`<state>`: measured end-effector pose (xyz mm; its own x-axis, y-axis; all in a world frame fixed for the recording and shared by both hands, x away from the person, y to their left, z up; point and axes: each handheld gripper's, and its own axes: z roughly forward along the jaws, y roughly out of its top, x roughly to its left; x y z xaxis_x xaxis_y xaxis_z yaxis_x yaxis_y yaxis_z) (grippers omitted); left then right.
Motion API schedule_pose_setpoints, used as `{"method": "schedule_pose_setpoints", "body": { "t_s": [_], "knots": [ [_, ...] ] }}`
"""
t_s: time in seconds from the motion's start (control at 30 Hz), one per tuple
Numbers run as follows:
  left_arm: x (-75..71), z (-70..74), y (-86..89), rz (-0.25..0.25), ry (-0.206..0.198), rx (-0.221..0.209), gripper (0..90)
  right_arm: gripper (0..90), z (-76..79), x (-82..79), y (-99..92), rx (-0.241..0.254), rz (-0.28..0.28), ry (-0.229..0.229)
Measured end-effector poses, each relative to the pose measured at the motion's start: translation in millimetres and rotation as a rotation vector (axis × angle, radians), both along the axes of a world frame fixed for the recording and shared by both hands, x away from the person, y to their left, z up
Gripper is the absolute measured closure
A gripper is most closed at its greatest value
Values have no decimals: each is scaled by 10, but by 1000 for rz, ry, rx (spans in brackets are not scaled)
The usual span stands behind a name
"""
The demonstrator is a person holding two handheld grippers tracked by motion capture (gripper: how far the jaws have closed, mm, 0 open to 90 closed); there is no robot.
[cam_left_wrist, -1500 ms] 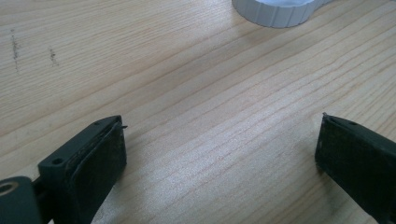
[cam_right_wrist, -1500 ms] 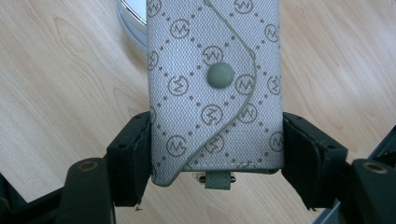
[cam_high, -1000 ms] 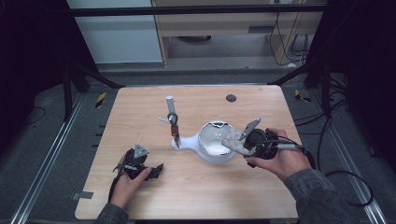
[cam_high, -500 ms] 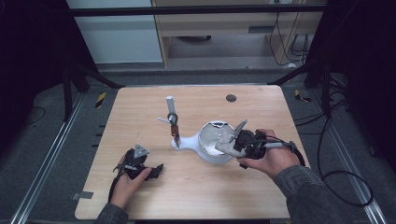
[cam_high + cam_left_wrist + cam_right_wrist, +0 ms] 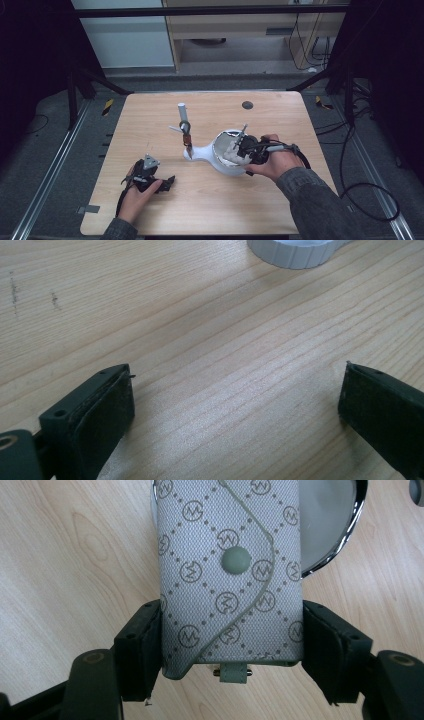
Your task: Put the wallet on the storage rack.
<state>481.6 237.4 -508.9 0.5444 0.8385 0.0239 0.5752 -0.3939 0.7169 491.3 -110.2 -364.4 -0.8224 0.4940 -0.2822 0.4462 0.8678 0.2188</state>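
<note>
My right gripper (image 5: pixel 232 645) clamps a woven, monogrammed grey pouch (image 5: pixel 230 570) over the glossy white bowl's (image 5: pixel 227 167) rim. My left gripper (image 5: pixel 235 405) rests with fingers wide apart on bare wood-grain surface (image 5: pixel 200 340).

pouch (image 5: pixel 230 575): grey, monogram-and-dot pattern | table (image 5: pixel 210 210): pale wood grain | bowl (image 5: pixel 225 162): white

A pale wooden worktop (image 5: pixel 150 110) stands on dark grey floor (image 5: pixel 45 150), with a wooden cabinet (image 5: pixel 235 30) behind.
</note>
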Motion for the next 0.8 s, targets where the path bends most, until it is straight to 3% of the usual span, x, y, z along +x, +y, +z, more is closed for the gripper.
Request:
{"method": "schedule_pose_setpoints", "body": {
  "t_s": [0.8],
  "knots": [
    [0, 0, -1, -3, 1, 0, 7, 311, -71, 219, 84, -24, -30, 34]
  ]
}}
